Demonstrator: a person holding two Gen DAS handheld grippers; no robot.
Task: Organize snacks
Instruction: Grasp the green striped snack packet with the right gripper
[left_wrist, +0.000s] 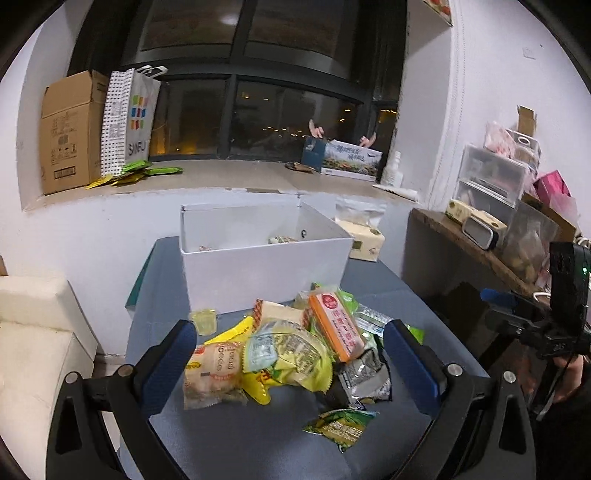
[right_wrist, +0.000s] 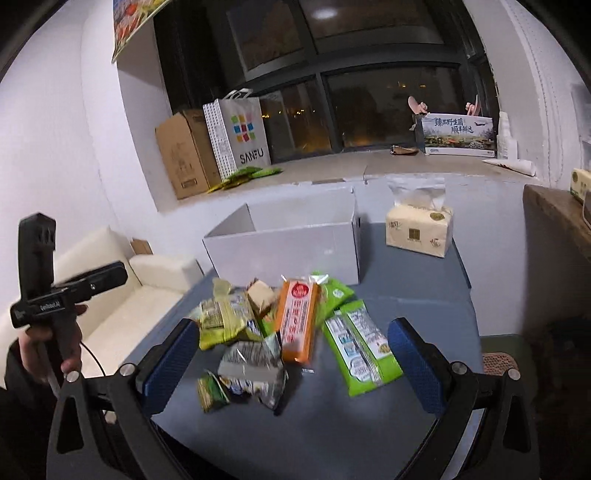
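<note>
A heap of snack packets lies on the blue-grey table (left_wrist: 258, 443): an orange bar pack (left_wrist: 334, 326) (right_wrist: 297, 319), yellow-green bags (left_wrist: 291, 358), a beige cracker pack (left_wrist: 212, 374), a silver packet (left_wrist: 364, 373) and a small green packet (left_wrist: 341, 424). Behind the heap stands an open white box (left_wrist: 266, 273) (right_wrist: 284, 254) with a few items inside. My left gripper (left_wrist: 290, 354) hovers open above the heap, holding nothing. My right gripper (right_wrist: 291, 354) is open too, over the silver packet (right_wrist: 255, 363), with green wafer packs (right_wrist: 360, 345) beside it.
A tissue pack (right_wrist: 419, 230) sits behind and right of the box. A small clear jelly cup (left_wrist: 203, 319) stands left of the heap. A cream sofa (right_wrist: 125, 291) is left of the table, a cluttered wooden shelf (left_wrist: 480, 243) right. The windowsill holds a cardboard box (left_wrist: 70, 133) and a bag.
</note>
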